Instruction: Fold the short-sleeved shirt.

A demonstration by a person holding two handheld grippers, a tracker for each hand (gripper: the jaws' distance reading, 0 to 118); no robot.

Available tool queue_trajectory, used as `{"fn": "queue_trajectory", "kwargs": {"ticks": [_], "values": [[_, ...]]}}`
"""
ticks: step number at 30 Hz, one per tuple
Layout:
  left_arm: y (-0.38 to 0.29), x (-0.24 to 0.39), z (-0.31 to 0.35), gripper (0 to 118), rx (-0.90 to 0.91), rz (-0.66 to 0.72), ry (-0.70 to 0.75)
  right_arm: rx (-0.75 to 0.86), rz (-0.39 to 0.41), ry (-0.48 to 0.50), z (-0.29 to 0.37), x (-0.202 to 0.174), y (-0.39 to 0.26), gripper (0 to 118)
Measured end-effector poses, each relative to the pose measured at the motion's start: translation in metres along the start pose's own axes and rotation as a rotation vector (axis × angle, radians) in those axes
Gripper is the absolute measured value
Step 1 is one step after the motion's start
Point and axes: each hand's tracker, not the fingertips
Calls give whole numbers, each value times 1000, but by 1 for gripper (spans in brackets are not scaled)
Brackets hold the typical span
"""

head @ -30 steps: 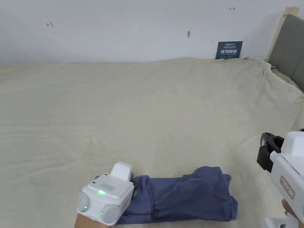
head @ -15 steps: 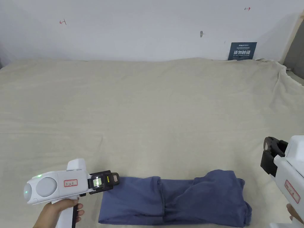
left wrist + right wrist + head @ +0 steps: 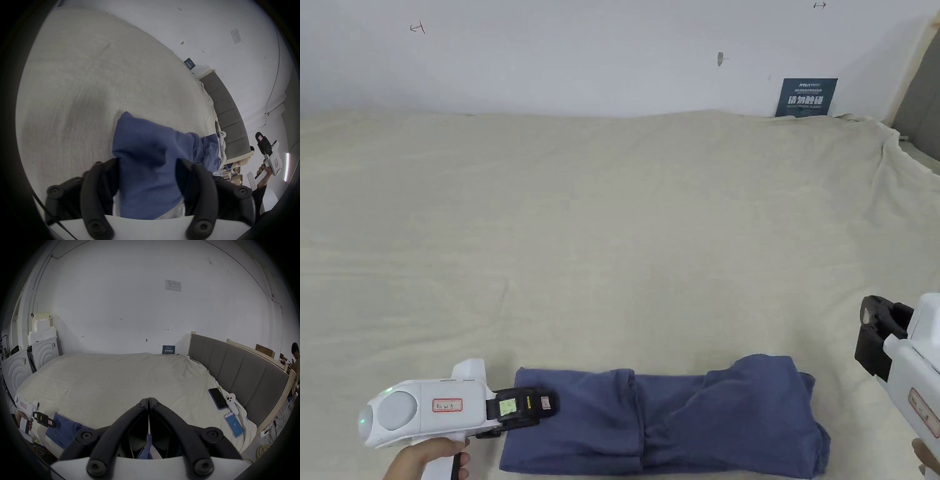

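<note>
A blue cotton short-sleeved shirt (image 3: 665, 417) lies folded into a long strip near the front edge of a cream-sheeted bed (image 3: 612, 219). The left gripper (image 3: 545, 402), turned sideways half a second ago, now hangs open over the strip's left end, holding nothing. The right gripper (image 3: 148, 400) waits off to the right, jaws pressed together and empty, so a crosswise fold likely remains.

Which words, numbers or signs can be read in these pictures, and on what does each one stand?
Blue sign on the wall: the large line seems to read "请勿触碰"; its smaller lines are too small to read.
Left sticker, on the left gripper: blurred.
Right sticker, on the right gripper: blurred.
Sheet of paper on the wall: too small.
Pen marks on the wall: unclear.
Lit phone on the bed: too small.
</note>
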Motion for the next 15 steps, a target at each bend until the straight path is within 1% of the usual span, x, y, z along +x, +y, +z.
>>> {"fn": "queue_trajectory", "kwargs": {"ticks": [2, 4, 7, 10, 15], "values": [[-1, -2, -3, 60, -4, -2, 2, -4, -1, 1, -2, 1, -1, 0], [-4, 1, -3, 47, -1, -21, 24, -7, -1, 2, -3, 1, -2, 0], [-5, -2, -4, 20, 1, -19, 41, -9, -1, 4, -2, -2, -1, 0], [-5, 0, 0, 11, 9, -20, 48, -9, -1, 6, -2, -2, -1, 0], [-4, 22, 17, 8, 32, -58, 109, 3, 1, 14, -6, 4, 1, 0]]}}
